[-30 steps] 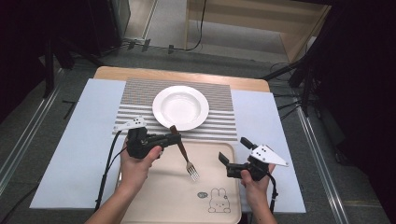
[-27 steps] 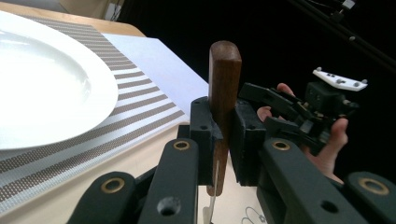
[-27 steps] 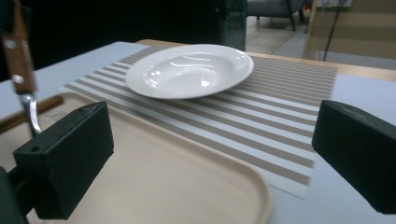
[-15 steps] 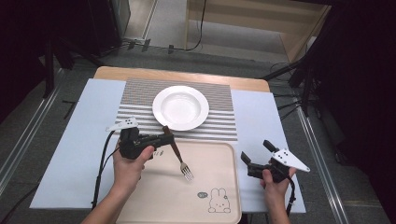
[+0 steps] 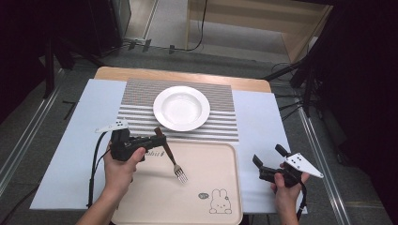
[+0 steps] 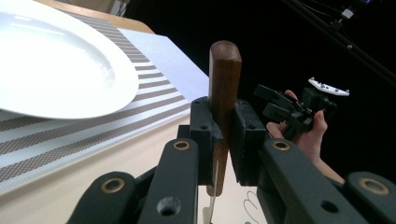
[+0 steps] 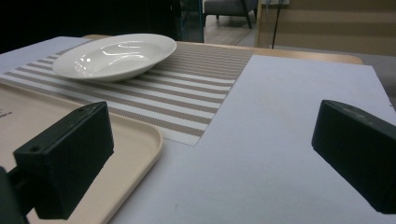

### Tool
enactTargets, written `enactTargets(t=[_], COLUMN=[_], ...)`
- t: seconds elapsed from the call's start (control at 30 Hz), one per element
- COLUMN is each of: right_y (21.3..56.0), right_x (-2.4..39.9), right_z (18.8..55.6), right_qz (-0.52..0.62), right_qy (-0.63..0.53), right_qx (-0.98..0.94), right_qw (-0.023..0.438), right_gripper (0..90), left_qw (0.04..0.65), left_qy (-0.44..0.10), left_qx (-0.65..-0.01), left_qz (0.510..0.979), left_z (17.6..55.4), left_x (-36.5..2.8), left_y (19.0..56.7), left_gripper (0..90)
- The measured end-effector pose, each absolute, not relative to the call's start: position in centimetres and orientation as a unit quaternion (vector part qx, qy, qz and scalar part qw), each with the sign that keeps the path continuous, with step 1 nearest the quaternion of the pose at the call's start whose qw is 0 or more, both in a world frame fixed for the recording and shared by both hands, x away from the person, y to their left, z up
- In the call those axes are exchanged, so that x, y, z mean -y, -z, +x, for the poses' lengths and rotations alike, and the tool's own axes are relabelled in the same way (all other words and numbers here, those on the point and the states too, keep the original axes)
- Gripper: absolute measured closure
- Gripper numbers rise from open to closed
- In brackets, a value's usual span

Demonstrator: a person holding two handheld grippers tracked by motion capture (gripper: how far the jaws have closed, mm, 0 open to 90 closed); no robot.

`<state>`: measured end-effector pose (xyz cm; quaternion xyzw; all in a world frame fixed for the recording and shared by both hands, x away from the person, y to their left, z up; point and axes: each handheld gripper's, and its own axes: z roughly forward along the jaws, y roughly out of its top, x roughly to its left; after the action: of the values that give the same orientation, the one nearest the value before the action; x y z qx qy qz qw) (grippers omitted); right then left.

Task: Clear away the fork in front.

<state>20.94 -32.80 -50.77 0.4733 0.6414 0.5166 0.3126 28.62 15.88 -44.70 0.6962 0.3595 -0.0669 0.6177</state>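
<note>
My left claw [image 5: 152, 143], left of centre in the high view, pinches a fork's [image 5: 170, 158] wooden handle above the tray [image 5: 206, 154]; my right claw [image 5: 267, 161], lower right, is spread, holding nothing.

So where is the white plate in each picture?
High view: the white plate sits in the upper middle, on the striped mat.
Left gripper view: the plate is at upper left.
Right gripper view: the plate is at upper left.
Shared landmark: the striped mat under it.
</note>
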Motion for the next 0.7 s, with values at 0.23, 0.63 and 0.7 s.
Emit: enactTargets(t=[0.23,0.63,0.7], right_y=[51.1,51.3,51.3], right_x=[33.7,34.4,34.6], right_z=[20.4,20.0,19.8], right_qz=[0.481,0.488,0.49], right_qy=[-0.517,-0.515,-0.515], right_qx=[-0.635,-0.63,-0.631], right_qw=[0.314,0.316,0.311], right_gripper=[0.0,0.0,0.0], left_qw=[0.615,0.609,0.606], left_qy=[0.065,0.075,0.087], left_qx=[-0.369,-0.381,-0.379], left_qz=[0.694,0.691,0.694], left_z=[28.4,27.8,27.8], left_x=[-17.3,-19.2,-19.4], left_y=[45.0,45.3,45.5], left_gripper=[78.9,78.9,78.9])
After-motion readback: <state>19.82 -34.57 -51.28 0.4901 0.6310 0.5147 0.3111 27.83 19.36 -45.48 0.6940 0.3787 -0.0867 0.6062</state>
